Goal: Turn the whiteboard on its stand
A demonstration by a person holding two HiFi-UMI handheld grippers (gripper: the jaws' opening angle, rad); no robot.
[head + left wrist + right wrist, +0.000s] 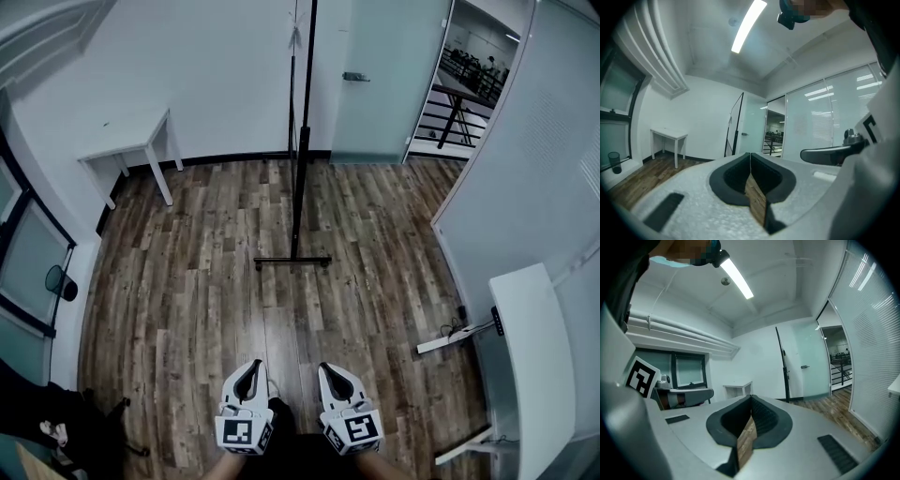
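Black-framed whiteboard (304, 141) — far ahead | left gripper (248, 367), right gripper (330, 371): jaws together

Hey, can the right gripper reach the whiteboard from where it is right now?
Probably not yet. The whiteboard stands edge-on well ahead of the right gripper, with bare floor between them and nothing blocking the way. The gripper would likely need carrying closer first, and its jaws are shut.
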